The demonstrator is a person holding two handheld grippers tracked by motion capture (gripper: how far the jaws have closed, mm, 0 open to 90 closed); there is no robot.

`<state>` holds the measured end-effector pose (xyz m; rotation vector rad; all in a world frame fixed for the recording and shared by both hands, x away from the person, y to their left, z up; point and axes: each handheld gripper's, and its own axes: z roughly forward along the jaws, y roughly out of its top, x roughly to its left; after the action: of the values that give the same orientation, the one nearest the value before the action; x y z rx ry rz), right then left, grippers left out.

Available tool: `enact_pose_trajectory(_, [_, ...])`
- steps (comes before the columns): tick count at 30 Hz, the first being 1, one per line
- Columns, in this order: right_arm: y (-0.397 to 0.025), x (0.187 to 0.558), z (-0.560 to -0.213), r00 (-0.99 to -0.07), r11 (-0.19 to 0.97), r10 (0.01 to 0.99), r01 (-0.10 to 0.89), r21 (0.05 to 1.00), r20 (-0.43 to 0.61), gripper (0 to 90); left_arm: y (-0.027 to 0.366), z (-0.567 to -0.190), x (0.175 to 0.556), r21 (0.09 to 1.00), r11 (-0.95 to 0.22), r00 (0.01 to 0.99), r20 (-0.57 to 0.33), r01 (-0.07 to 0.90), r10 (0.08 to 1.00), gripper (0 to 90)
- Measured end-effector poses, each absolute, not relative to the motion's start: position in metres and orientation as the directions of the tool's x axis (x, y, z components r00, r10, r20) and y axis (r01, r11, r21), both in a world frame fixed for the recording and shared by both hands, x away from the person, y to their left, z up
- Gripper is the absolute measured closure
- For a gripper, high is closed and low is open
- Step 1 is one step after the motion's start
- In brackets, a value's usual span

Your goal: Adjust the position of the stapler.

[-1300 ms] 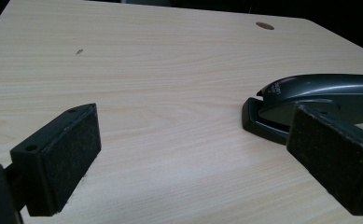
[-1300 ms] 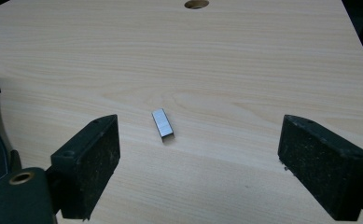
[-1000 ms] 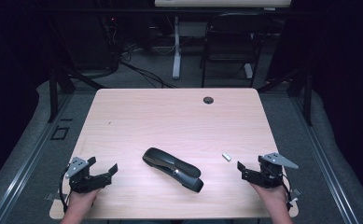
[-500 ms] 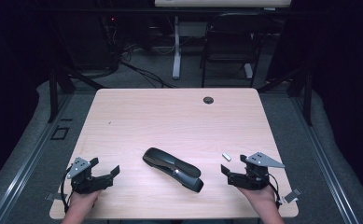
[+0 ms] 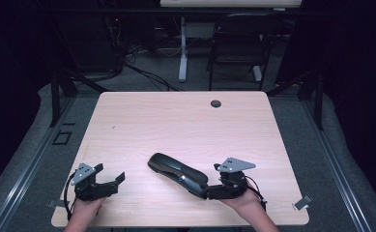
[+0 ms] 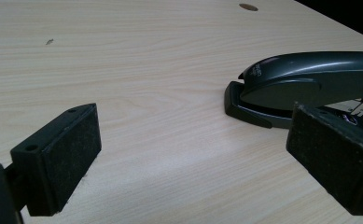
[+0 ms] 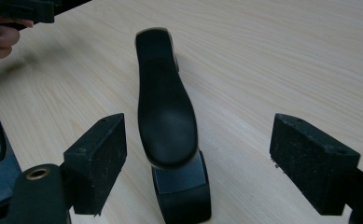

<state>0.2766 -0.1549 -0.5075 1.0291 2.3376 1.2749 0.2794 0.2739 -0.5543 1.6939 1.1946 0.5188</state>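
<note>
Where the table [image 5: 176,121] bears stock: one black stapler [image 5: 178,172]. Two grippers: right gripper [image 7: 198,163], jaws wide, straddling the stapler's rear end; left gripper [image 6: 193,158], jaws wide, holding nothing.

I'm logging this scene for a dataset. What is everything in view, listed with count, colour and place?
stapler: one, black, front middle of the table, its rear end between the right gripper's open jaws
table: one, light wood, centre
cable hole: one, dark, far edge of the table
chair: one, black, on the floor beyond the table
left gripper: one, black, front left, open
right gripper: one, black, front right, open
hands: two, at the near edge
</note>
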Motion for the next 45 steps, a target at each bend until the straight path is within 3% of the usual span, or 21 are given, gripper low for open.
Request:
enact_pose_trajectory(5, [-0.132, 0.284, -0.51, -0.734, 0.418, 0.676, 0.453, 0.788, 0.063, 24.4, 0.274, -0.554, 0.279, 0.881, -0.053, 0.428, -0.175, 0.47, 0.886, 3.4])
enact_pose_trajectory(11, [-0.108, 0.293, -0.512, -0.775, 0.51, 0.632, 0.437, 0.741, 0.021, 38.5, 0.274, -0.553, 0.28, 0.879, -0.053, 0.432, -0.18, 0.474, 0.883, 3.5])
enact_pose_trajectory(23, [-0.103, 0.307, -0.517, -0.786, 0.569, 0.618, 0.456, 0.684, 0.011, 54.1, 0.274, -0.553, 0.28, 0.879, -0.049, 0.433, -0.184, 0.474, 0.883, 3.5])
enact_pose_trajectory(33, [-0.106, 0.312, -0.518, -0.827, 0.599, 0.562, 0.412, 0.687, 0.007, 55.9, 0.275, -0.554, 0.28, 0.879, -0.035, 0.423, -0.194, 0.475, 0.885, 3.5])
enact_pose_trajectory(45, [-0.124, 0.326, -0.519, -0.909, 0.646, 0.417, 0.306, 0.699, 0.012, 55.8, 0.276, -0.554, 0.28, 0.877, -0.028, 0.424, -0.203, 0.479, 0.882, 3.4])
